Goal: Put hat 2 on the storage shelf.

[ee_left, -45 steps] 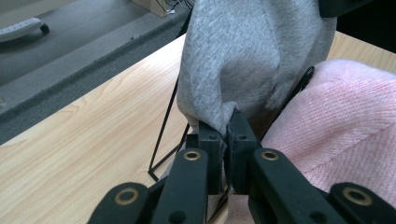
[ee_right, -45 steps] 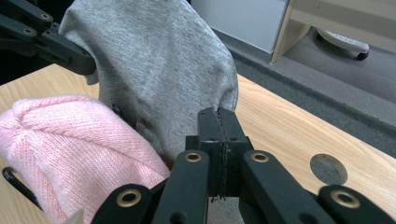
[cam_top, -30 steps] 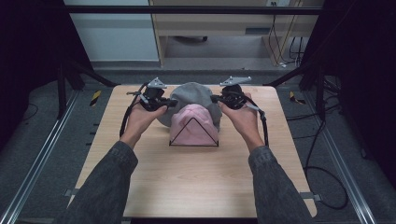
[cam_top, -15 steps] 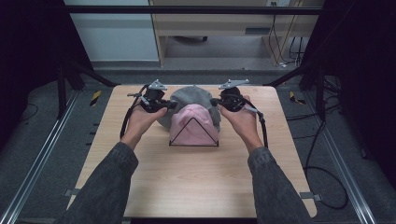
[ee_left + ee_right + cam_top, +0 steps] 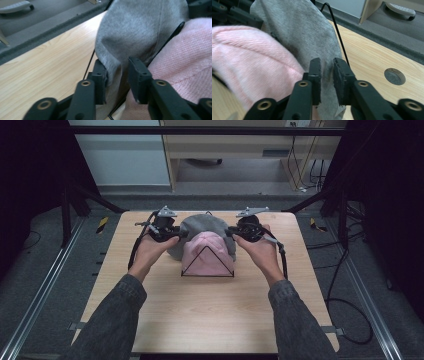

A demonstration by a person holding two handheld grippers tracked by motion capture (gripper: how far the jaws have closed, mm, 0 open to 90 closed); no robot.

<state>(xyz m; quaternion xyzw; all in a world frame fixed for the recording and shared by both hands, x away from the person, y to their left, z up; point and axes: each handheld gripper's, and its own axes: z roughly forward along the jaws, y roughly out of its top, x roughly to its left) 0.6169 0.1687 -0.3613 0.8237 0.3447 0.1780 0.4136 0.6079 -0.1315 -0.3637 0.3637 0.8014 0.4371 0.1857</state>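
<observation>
looking down from the high view, the left gripper (image 5: 172, 233) and right gripper (image 5: 239, 232) flank a grey cloth (image 5: 202, 226) behind a pink cloth (image 5: 207, 254) on a wire frame (image 5: 207, 265), toward 12 o'clock on the table (image 5: 200, 310); open wood lies toward 6.

left gripper view: jaws spread, a grey fold (image 5: 113, 67) between, not pinched; close squarely.

right gripper view: jaws nearly closed on the grey edge (image 5: 327, 72); a table hole (image 5: 394, 76) lies at 3 o'clock.

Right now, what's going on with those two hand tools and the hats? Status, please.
Left tool open around the grey knit hat's edge. Right tool also astride grey fabric, grip uncertain. Pink knit hat on black wire stand, in front. Nothing blocking.
</observation>
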